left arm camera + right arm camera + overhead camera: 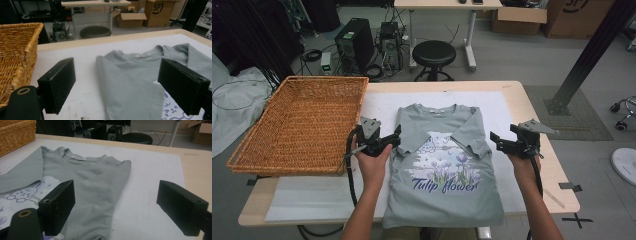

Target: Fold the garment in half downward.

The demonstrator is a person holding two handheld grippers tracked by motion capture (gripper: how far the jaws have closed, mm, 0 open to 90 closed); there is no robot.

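Shirt folding partly done, both sleeves in.
Grey-green printed cotton T-shirt (443, 167) lay flat mid-table (532, 107), lengthwise fold and woven wicker basket (302, 120) left; left claw (388, 141) and right claw (502, 141) hung open, empty, beside it.

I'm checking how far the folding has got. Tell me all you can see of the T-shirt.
The T-shirt is grey-green soft knit, printed with purple tulips, a small cartoon figure and the words "Tulip flower". It lies front up on the white mat, collar away from the person, a label inside the neck. Both sleeves are folded in over the chest, the sides straight. Its hem reaches the table's near edge. The left gripper is open at its left edge; the right gripper is open beside it, apart.
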